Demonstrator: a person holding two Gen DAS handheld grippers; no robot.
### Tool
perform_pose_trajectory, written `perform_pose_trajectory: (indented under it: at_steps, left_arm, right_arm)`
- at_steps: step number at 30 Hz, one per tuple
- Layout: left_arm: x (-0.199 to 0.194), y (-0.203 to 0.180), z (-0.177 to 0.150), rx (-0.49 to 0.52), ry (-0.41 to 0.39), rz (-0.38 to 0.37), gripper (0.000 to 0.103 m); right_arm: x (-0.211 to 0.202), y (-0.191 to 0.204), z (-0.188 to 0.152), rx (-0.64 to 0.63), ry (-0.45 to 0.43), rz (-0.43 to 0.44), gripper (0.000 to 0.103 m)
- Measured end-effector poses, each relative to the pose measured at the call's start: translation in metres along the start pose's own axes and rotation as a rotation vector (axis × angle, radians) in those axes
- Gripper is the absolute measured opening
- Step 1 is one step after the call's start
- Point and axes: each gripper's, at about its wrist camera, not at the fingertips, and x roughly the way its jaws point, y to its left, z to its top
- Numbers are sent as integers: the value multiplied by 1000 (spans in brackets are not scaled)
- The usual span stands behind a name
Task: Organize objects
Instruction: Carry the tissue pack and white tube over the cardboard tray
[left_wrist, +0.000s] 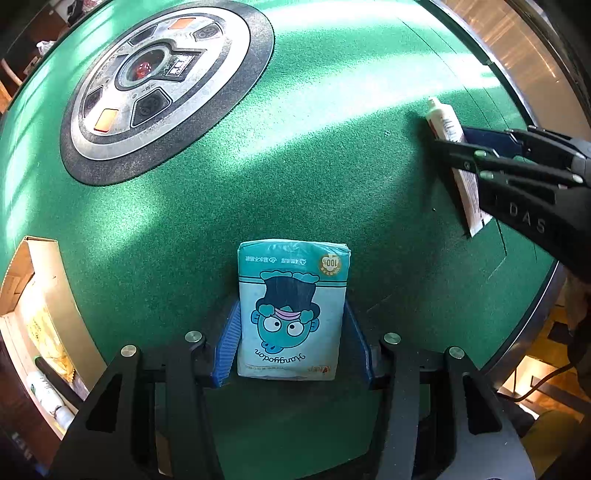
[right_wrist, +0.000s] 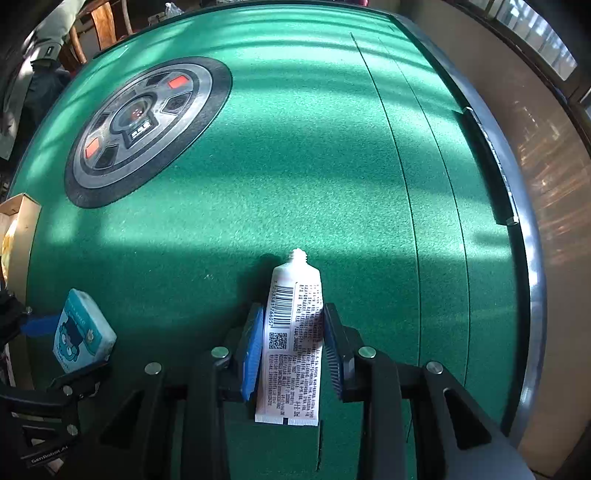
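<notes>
A light-blue tissue pack with a cartoon face sits between the blue pads of my left gripper, which is shut on it over the green felt table. A white uncapped tube with a barcode sits between the blue pads of my right gripper, which is shut on it, nozzle pointing away. In the left wrist view the right gripper and the tube show at the right. In the right wrist view the tissue pack shows at the lower left in the left gripper.
A round grey control hub with orange buttons is set into the table's middle. An open cardboard box holding packets and a bottle stands at the left edge. A metal rim bounds the table on the right. Wooden chairs stand beyond.
</notes>
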Motion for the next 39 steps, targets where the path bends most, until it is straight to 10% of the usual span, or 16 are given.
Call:
perform_pose_trajectory:
  at_steps: [39]
  left_arm:
    - [-2,15,-55,-85,-93,41,44]
  right_arm:
    - [-43,40,-21,-49,-44,169,31]
